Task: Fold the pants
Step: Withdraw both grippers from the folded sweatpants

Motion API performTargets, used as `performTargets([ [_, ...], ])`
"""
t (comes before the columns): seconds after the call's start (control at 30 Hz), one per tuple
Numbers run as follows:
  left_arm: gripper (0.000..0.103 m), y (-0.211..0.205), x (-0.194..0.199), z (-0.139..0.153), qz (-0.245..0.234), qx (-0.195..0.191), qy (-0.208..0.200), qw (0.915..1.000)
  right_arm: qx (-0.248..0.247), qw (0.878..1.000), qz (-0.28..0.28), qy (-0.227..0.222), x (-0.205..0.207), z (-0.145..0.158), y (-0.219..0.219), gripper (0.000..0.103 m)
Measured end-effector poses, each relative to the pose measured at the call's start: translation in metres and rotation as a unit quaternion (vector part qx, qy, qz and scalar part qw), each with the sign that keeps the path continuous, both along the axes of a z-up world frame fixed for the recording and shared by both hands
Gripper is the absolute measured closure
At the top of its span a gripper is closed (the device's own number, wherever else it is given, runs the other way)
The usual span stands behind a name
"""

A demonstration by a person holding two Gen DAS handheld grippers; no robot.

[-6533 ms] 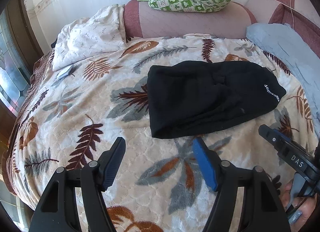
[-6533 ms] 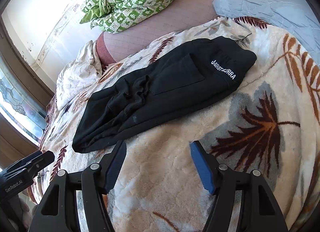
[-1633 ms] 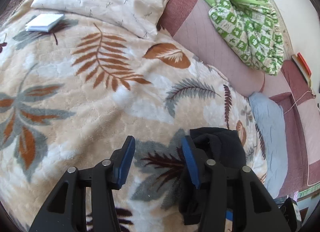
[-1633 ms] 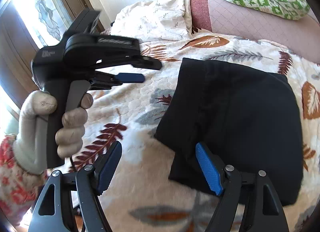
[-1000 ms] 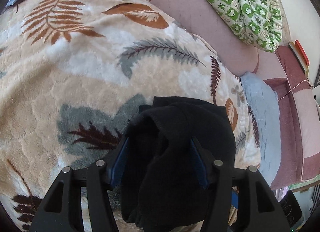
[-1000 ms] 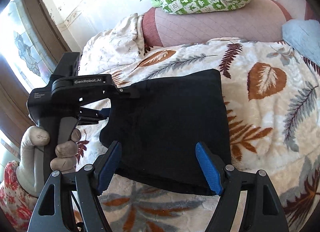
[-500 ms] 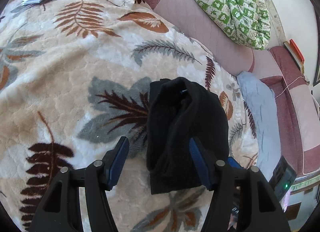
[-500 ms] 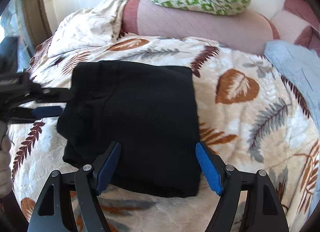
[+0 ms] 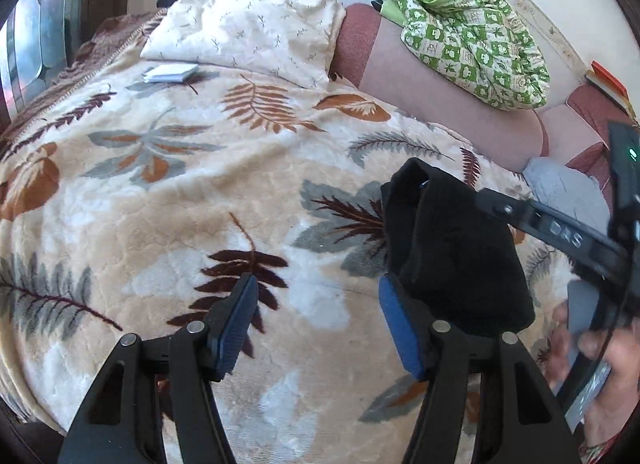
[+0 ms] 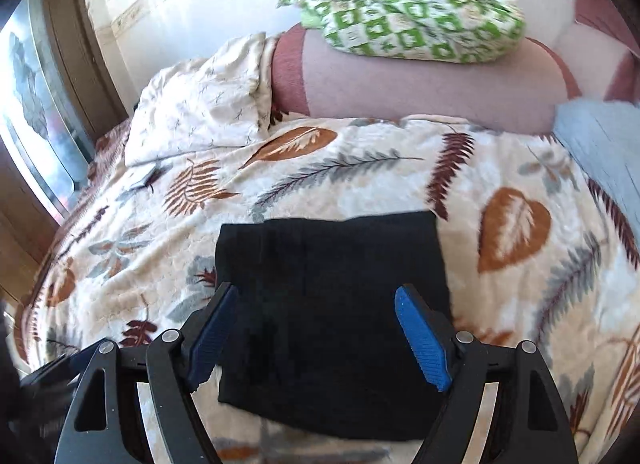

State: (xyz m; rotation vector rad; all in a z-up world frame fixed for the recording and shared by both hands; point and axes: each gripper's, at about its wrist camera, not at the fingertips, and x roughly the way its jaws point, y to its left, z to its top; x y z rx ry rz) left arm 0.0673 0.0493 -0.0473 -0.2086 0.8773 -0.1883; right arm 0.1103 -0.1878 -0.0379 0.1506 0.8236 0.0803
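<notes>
With both my claws released, left gripper (image 9: 316, 320) and right gripper (image 10: 318, 334) empty, soft black pants (image 10: 332, 304) lie folded rectangular on plush leaf-print blanket (image 10: 520, 284), long axis near-to-far.

Left wrist view: bare bed blanket (image 9: 168, 224) open across centre and left. Folded pants (image 9: 452, 248) block right of centre; right claw (image 9: 424, 184) over them. Pillow (image 9: 248, 28), booklet (image 9: 170, 73) crowd upper left.
</notes>
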Motion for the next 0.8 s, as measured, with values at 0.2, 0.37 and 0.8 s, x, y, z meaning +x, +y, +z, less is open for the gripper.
performTargets([
  [0.2, 0.037, 0.008, -0.015, 0.006, 0.016, 0.05, -0.042, 0.9977, -0.026, 0.995, -0.013, 0.095, 0.058, -0.044, 0.022, 0.018],
  [0.37, 0.037, 0.013, -0.022, 0.005, 0.022, 0.07, -0.036, 0.9967, -0.024, 0.996, -0.004, 0.083, 0.053, -0.041, 0.024, 0.018],
  [0.8, 0.037, -0.024, -0.058, 0.028, -0.008, 0.09, -0.035, 0.9953, 0.011, 0.998, -0.052, -0.036, -0.106, -0.005, -0.034, 0.017],
])
